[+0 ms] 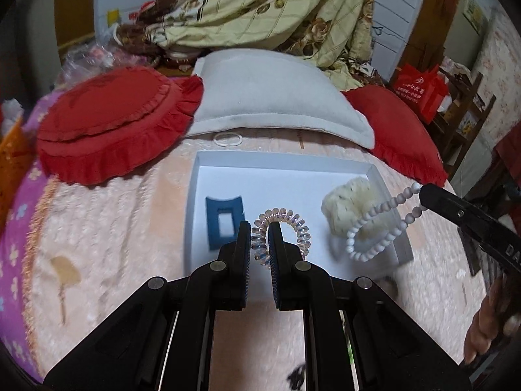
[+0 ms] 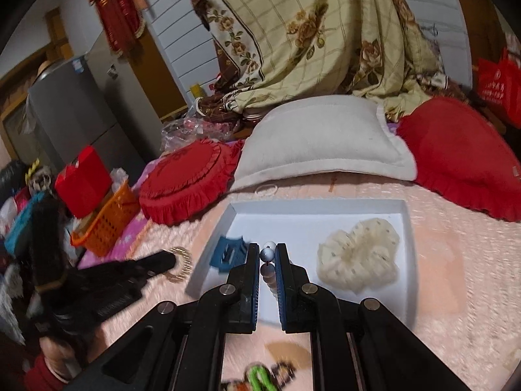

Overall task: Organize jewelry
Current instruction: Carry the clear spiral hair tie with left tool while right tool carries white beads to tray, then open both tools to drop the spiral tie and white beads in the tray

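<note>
A white shallow box (image 1: pixel 280 159) lies on the pink bedspread; it also shows in the right wrist view (image 2: pixel 312 205). In it are a blue hair claw (image 1: pixel 223 223) at the left and a cream scrunchie (image 1: pixel 345 208) at the right. My left gripper (image 1: pixel 260 231) is shut on a clear spiral hair tie (image 1: pixel 301 231) above the box's front. My right gripper (image 2: pixel 267 251) is shut on a white bead bracelet (image 2: pixel 267 254), which hangs as a loop over the box's right side in the left wrist view (image 1: pixel 374 231). The scrunchie (image 2: pixel 359 254) and claw (image 2: pixel 228 254) show in the right wrist view.
A white pillow (image 1: pixel 276 97) and two red frilled cushions (image 1: pixel 110 120) lie behind the box. A clear ring (image 1: pixel 228 139) lies by the pillow. A folded floral quilt (image 1: pixel 276 9) is at the back. An orange basket (image 2: pixel 107 218) stands left of the bed.
</note>
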`<state>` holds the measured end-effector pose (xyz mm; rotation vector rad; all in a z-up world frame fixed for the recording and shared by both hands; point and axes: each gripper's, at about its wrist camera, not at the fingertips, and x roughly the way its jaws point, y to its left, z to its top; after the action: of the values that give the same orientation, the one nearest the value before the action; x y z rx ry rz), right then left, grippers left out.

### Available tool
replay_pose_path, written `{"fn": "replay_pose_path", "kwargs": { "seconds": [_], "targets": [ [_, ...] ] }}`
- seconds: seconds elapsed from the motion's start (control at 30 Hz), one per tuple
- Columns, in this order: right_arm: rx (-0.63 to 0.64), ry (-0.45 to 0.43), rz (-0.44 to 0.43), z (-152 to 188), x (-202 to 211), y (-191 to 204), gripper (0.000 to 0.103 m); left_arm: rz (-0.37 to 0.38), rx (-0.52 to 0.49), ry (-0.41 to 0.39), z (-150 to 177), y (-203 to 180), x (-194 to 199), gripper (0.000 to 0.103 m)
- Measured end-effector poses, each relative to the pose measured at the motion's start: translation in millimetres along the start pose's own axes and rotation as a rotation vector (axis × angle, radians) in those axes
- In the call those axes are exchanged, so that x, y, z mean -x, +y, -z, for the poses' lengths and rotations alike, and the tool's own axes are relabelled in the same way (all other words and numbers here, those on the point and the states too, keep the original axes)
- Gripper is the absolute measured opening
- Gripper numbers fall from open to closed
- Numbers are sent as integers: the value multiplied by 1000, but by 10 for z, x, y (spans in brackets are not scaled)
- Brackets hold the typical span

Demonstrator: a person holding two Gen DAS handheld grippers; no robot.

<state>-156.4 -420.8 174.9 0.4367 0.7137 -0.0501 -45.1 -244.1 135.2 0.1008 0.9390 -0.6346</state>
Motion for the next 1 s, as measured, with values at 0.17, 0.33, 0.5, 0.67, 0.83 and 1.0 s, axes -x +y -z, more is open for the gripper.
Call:
{"fn": "replay_pose_path", "kwargs": {
  "seconds": [0.17, 0.33, 0.5, 0.67, 0.83, 1.0],
  "targets": [
    [-60, 19, -17, -288, -407, -105, 9, -4, 57, 53, -268, 93, -465, 9],
    [-155, 63, -38, -418, -831, -330, 9, -47, 84, 88, -431, 162, -930, 10],
    [-208, 128, -10, -336, -1221, -587, 9, -59, 94, 146, -466, 215, -1281, 10],
    [-213, 168, 14, -250, -1427, -722, 9, -70, 94, 172, -457, 223, -1473, 10],
    [-207, 196, 28, -185, -1531, -796, 9, -51, 137, 194, -434, 276, -1618, 10],
    [-209, 218, 37, -126, -1618, -845, 9, -35, 143, 191, -410, 281, -1675, 11]
  ]
}}
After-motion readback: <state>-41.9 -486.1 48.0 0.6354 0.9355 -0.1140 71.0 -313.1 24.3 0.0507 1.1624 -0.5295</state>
